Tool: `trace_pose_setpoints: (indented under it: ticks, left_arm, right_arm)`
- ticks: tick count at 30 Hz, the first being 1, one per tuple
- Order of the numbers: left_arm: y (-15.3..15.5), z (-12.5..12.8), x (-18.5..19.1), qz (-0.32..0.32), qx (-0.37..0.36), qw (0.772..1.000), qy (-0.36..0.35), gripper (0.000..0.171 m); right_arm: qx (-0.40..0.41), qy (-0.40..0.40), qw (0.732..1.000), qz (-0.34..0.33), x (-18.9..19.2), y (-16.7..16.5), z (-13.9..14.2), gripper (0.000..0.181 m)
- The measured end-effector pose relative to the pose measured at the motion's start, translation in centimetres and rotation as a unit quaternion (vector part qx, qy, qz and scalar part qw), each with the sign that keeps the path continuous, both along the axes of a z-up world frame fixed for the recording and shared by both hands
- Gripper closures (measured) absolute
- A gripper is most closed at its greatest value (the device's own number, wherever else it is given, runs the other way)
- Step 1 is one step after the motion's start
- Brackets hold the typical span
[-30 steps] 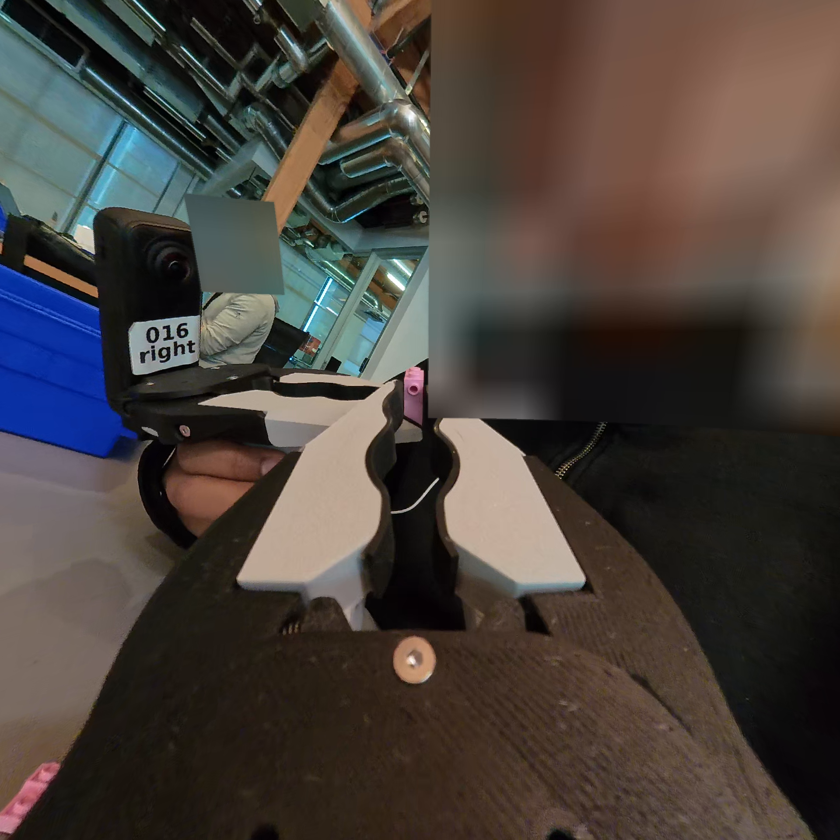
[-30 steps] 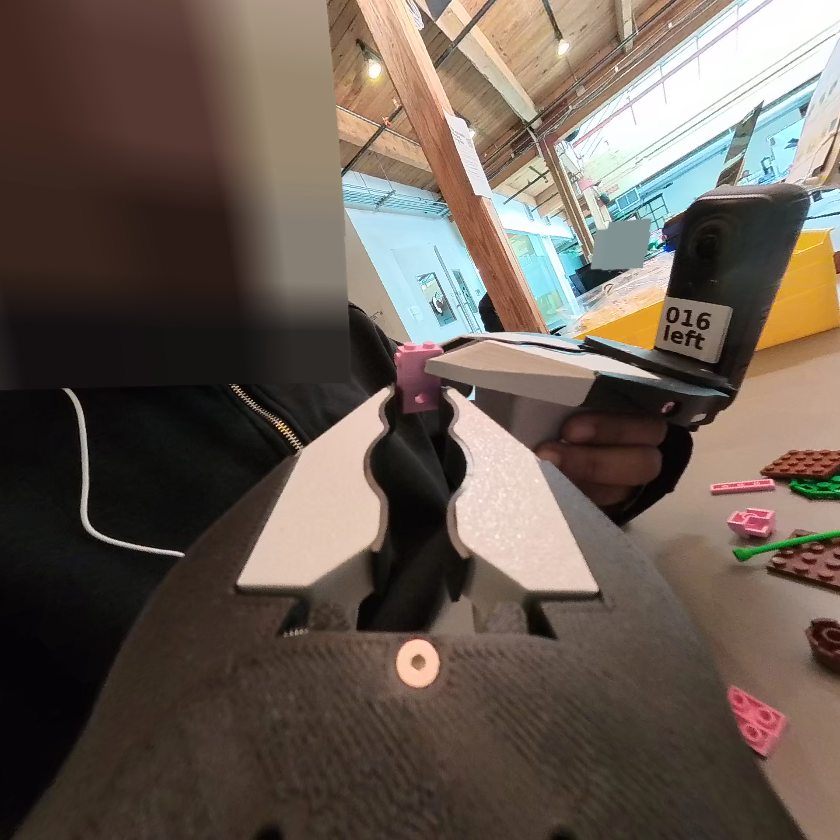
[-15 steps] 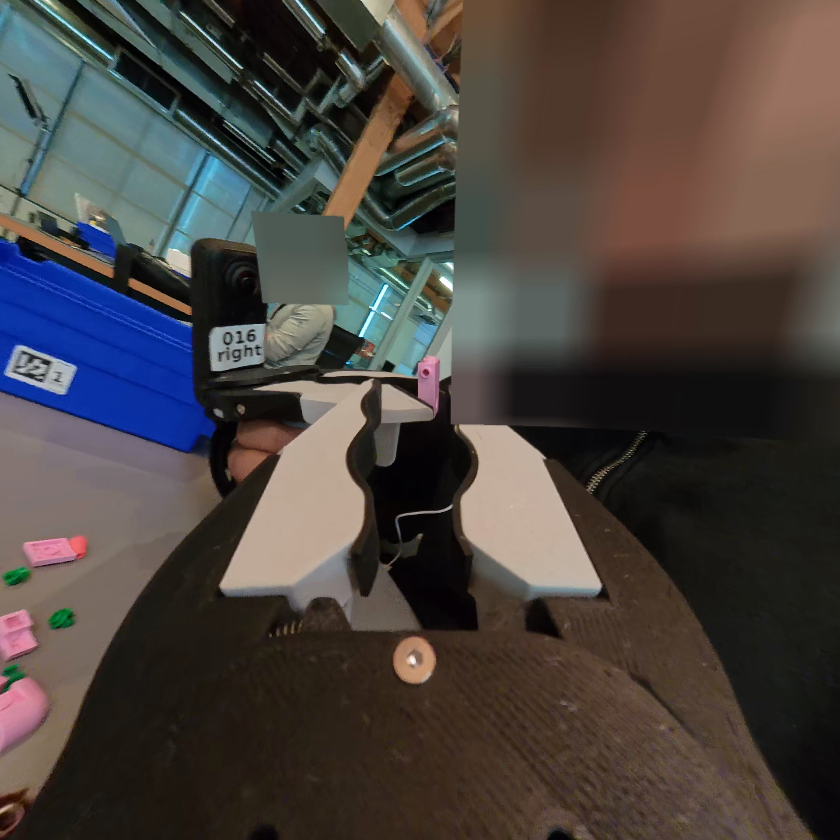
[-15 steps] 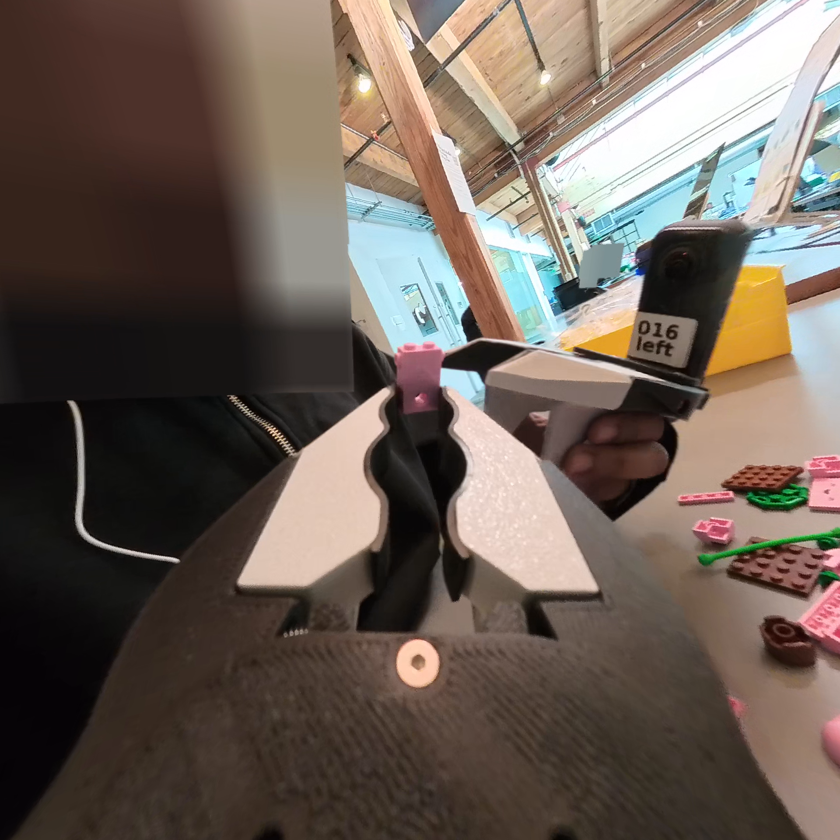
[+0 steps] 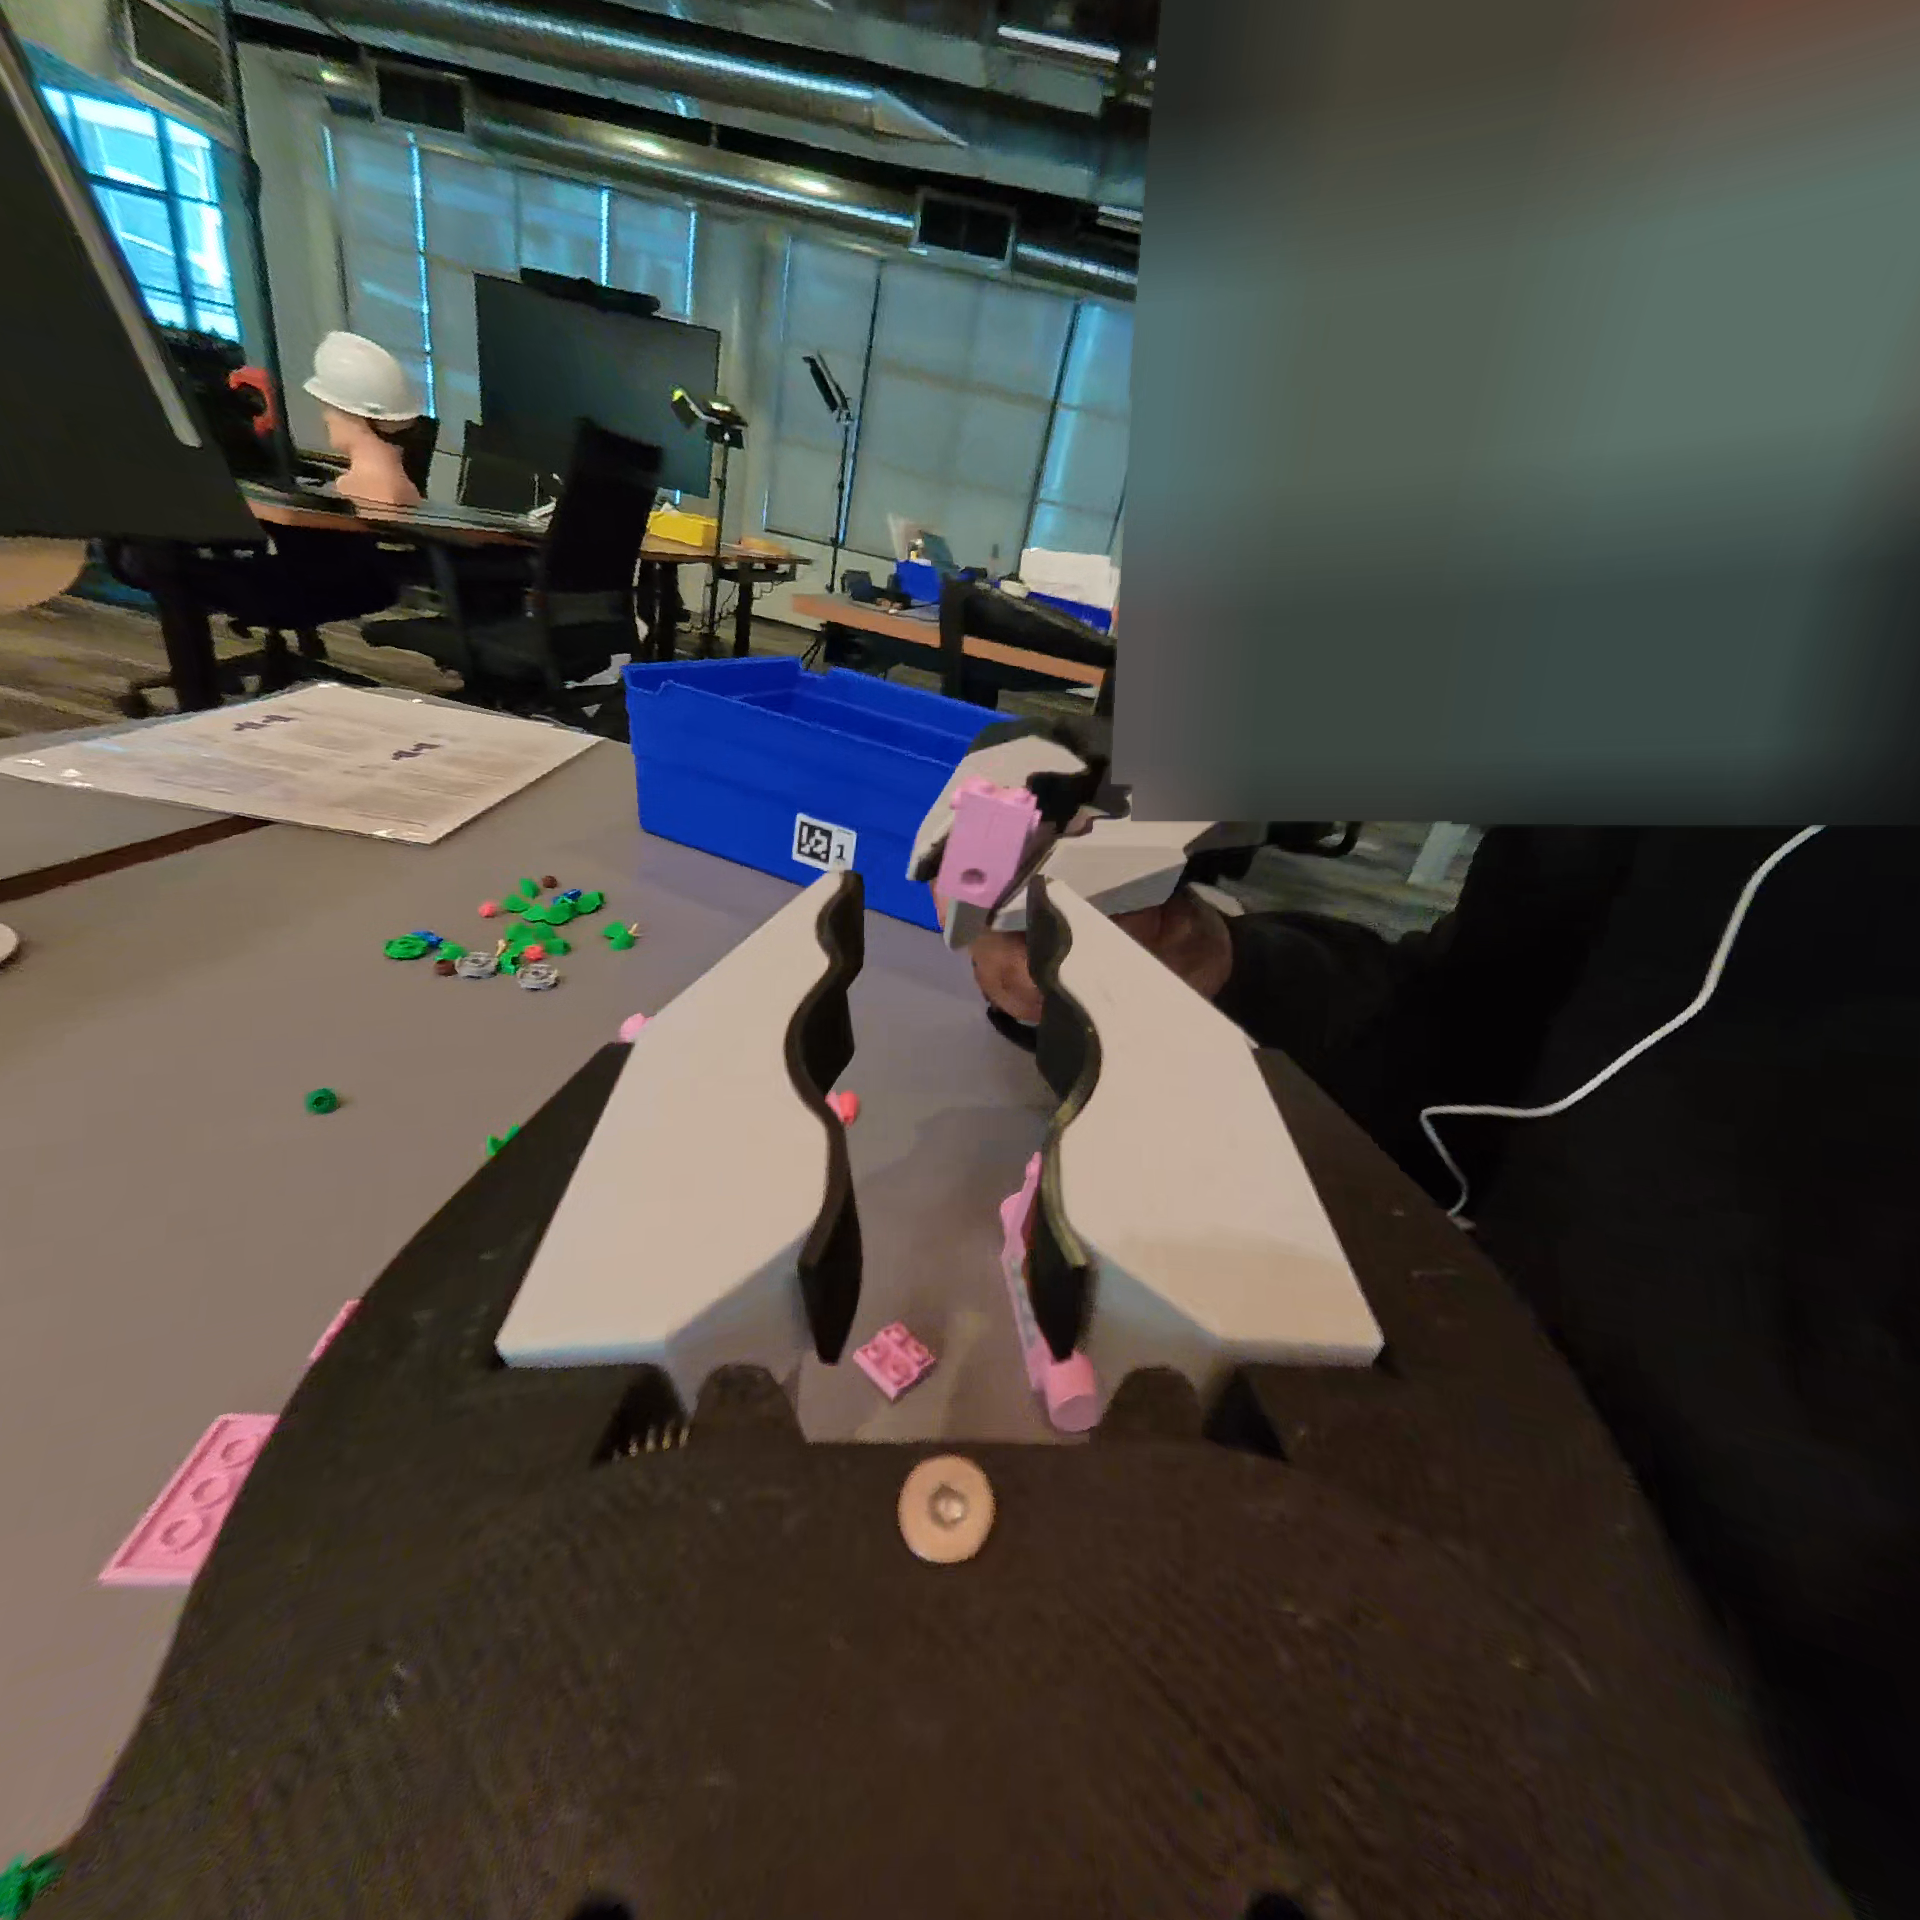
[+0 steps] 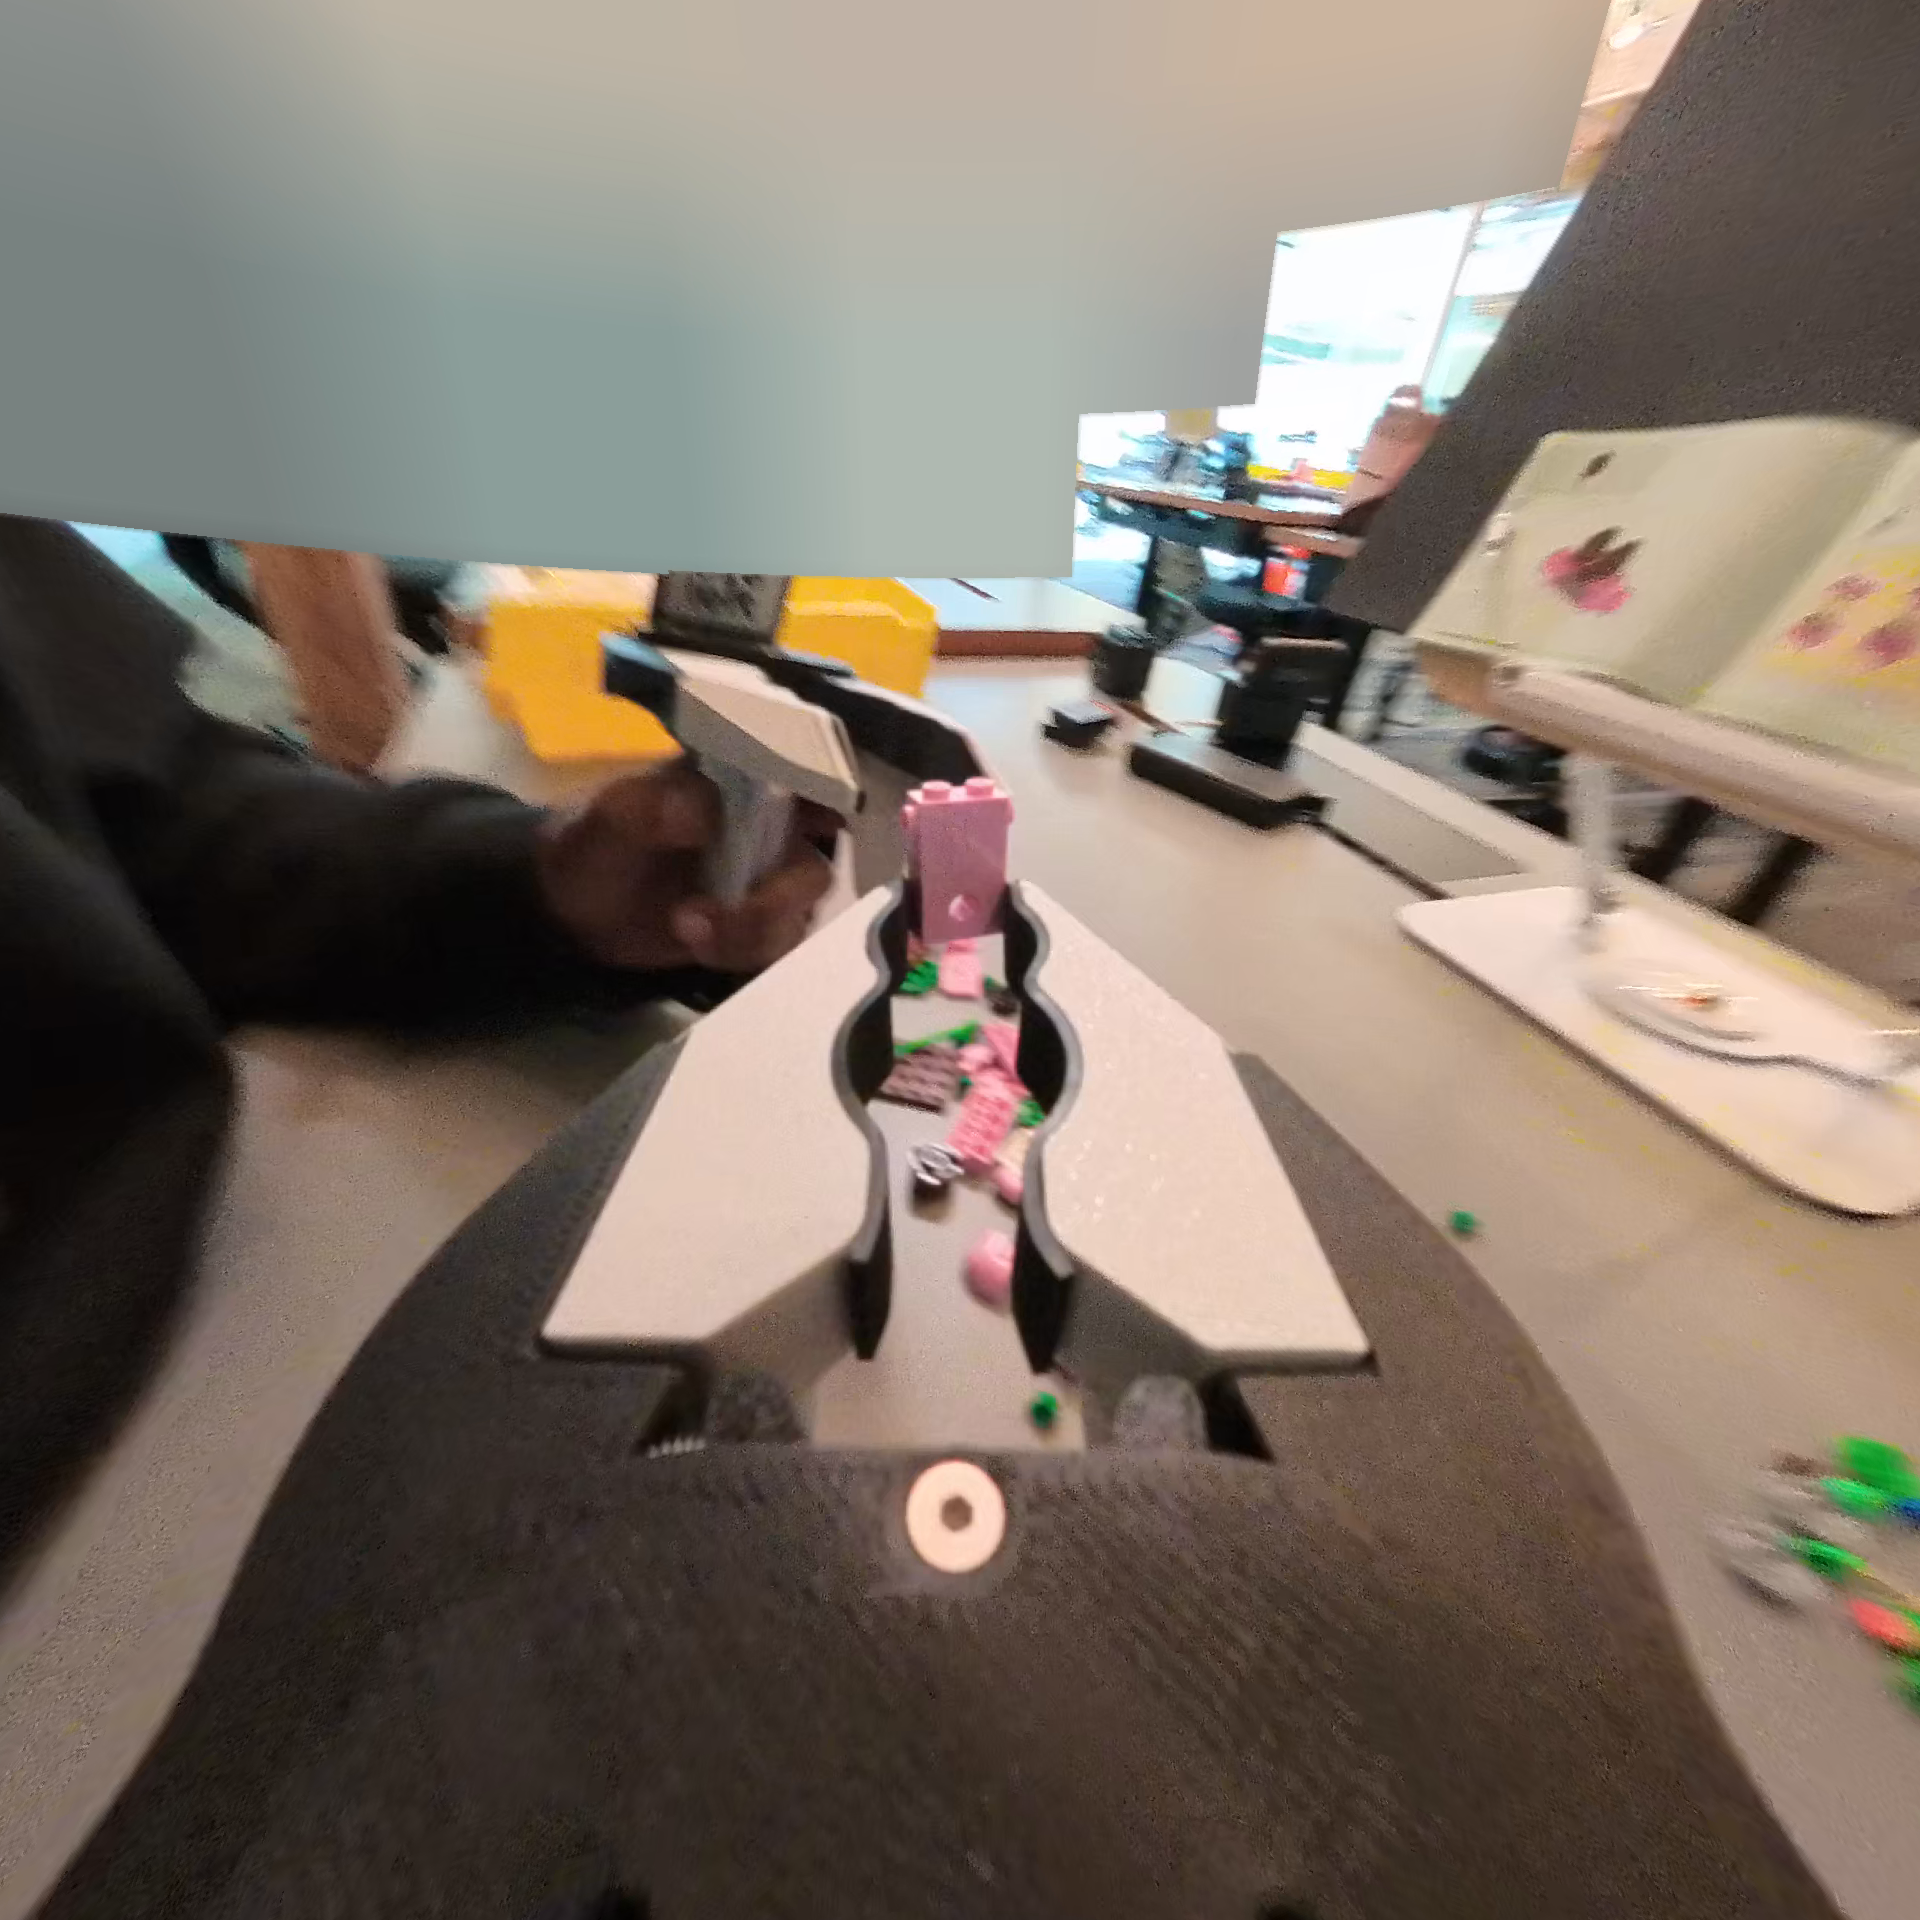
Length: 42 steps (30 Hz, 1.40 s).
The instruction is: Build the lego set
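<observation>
Tall pink brick (image 6: 956, 865) stood upright, studs up, pinched at its base between right gripper (image 6: 954, 914) tips. Loose pink plates (image 6: 982, 1122), brown plate (image 6: 920, 1081), green bits (image 5: 520, 930) lay scattered on table

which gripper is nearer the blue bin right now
Right. In the left wrist view the right gripper, shut on the pink brick, hangs just in front of the blue bin. The left gripper is open, a bit further back from it.

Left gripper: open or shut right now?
Open. The left gripper has its jaws spread with bare table visible between them; nothing is held.
</observation>
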<state>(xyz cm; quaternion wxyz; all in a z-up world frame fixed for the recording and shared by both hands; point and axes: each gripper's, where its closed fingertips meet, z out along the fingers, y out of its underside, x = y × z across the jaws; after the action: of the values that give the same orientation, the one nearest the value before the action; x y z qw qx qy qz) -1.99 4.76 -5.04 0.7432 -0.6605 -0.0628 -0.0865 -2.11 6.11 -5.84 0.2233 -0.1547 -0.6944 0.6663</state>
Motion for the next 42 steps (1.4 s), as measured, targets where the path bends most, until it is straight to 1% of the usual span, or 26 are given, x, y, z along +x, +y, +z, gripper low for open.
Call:
trace_pose_setpoints:
  ticks: [2,4,7,12,17,19,20,21,24,27,34,42]
  left_arm:
    - [0.3,-0.4,0.2,0.006,-0.017,1.000,0.023,0.142]
    - [0.7,-1.0,0.5,0.015,-0.038,0.998,0.050,0.141]
    - [1.2,-1.8,0.7,0.024,-0.065,0.994,0.087,0.142]
    - [1.4,-2.4,0.7,0.029,-0.083,0.991,0.101,0.146]
    - [1.4,-2.3,0.8,0.024,-0.081,0.991,0.102,0.147]
    - [1.5,-2.7,1.4,0.001,-0.092,0.989,0.116,0.147]
    - [1.5,-3.1,1.8,-0.016,-0.106,0.986,0.125,0.148]
    - [1.5,-3.6,1.9,-0.021,-0.123,0.983,0.135,0.148]
    - [1.3,-4.1,1.8,-0.013,-0.147,0.974,0.171,0.148]
    - [1.0,-4.5,1.7,-0.009,-0.163,0.968,0.191,0.148]
    - [0.6,-5.7,2.0,-0.031,-0.205,0.958,0.197,0.154]
    - [0.3,-5.3,1.9,-0.030,-0.200,0.962,0.181,0.154]
  right_arm:
    - [0.074,0.047,0.995,-0.047,-0.5,0.1,-0.9,0.166]
    - [0.133,0.081,0.985,-0.074,-0.8,-0.1,-1.8,0.166]
    - [0.171,0.107,0.976,-0.086,-0.8,-0.4,-2.4,0.165]
    - [0.183,0.114,0.972,-0.089,-0.9,-0.3,-2.6,0.165]
    - [0.207,0.116,0.968,-0.078,-0.6,-0.7,-3.4,0.165]
    - [0.216,0.109,0.969,-0.057,-0.2,-1.2,-4.0,0.165]
    - [0.219,0.106,0.969,-0.049,-0.1,-1.4,-4.2,0.165]
    - [0.221,0.102,0.969,-0.042,0.1,-1.5,-4.4,0.165]
    - [0.231,0.093,0.968,-0.029,0.3,-1.6,-4.9,0.165]
    - [0.237,0.091,0.967,-0.027,0.3,-1.6,-5.1,0.165]
    - [0.262,0.087,0.961,-0.010,0.6,-1.6,-6.1,0.165]
    - [0.242,0.090,0.966,-0.007,0.7,-1.7,-5.5,0.165]
